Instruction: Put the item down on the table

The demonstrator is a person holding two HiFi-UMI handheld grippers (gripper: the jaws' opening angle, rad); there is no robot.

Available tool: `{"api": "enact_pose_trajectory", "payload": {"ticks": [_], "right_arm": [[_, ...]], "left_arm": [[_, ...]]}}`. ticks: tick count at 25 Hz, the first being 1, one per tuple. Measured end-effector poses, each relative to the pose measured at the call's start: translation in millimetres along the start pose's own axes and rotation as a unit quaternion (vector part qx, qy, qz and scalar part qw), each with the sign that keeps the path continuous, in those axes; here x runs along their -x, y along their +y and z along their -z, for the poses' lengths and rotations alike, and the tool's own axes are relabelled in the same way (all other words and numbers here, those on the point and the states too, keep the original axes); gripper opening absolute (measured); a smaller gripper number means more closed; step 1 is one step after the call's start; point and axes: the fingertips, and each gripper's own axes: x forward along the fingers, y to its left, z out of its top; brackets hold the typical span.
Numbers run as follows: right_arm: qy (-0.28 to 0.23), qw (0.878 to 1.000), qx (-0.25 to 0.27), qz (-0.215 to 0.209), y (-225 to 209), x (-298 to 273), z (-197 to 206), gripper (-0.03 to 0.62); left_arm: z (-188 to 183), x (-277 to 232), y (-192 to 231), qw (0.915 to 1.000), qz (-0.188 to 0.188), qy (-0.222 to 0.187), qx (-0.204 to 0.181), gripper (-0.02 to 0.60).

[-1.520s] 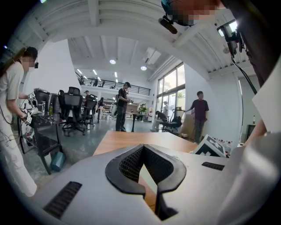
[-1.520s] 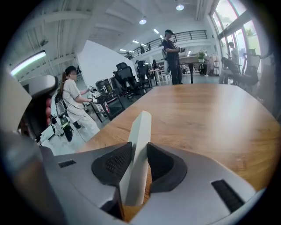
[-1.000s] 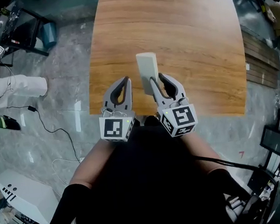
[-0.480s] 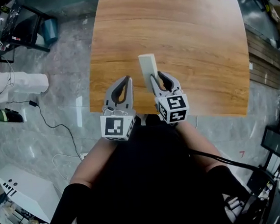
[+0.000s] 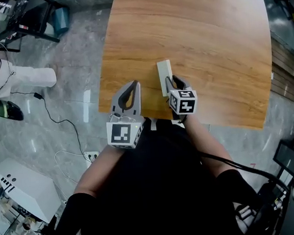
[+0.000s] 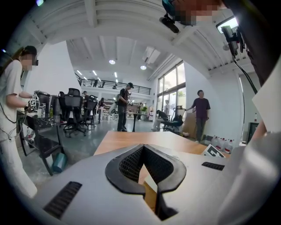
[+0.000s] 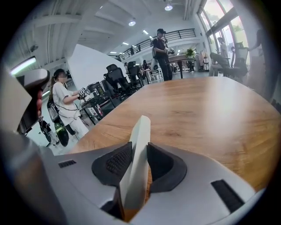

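Pale flat slab (image 5: 164,76), smooth wood-grain table (image 5: 207,41)

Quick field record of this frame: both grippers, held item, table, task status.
right gripper: shut on pale flat block, which is gripped on edge between the pads
left gripper: shut, nothing between the jaws
block position: over the near part of the wooden table; contact with the tabletop cannot be told
left gripper position: beside the right one, at the table's near edge
task status: block not yet released
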Motion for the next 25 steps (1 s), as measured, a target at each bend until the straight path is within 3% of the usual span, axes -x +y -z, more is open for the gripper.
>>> {"api": "enact_pose_trajectory", "payload": {"ticks": [8,13,17,25], "right_arm": [[-0.006,0.999,0.047,0.008,6.8,11.9,-9.7,0.112],[-0.056,0.996,0.071,0.018,9.6,41.1,-42.2,0.107],[-0.115,0.99,0.075,0.019,16.4,81.1,-75.9,0.055],[-0.242,0.964,0.115,-0.009,55.2,176.1,-146.3,0.014]], "left_arm": [[-8.3,2.6,-6.0,0.9999,0.006,-0.012,0.001,0.003],[-20.5,-1.3,-15.5,0.9995,0.02,-0.026,-0.004,0.003],[-34.3,-5.1,-29.3,0.9986,0.034,-0.039,-0.012,0.003],[-54.3,-13.6,-57.2,0.9956,0.068,-0.062,-0.016,0.003]]}}
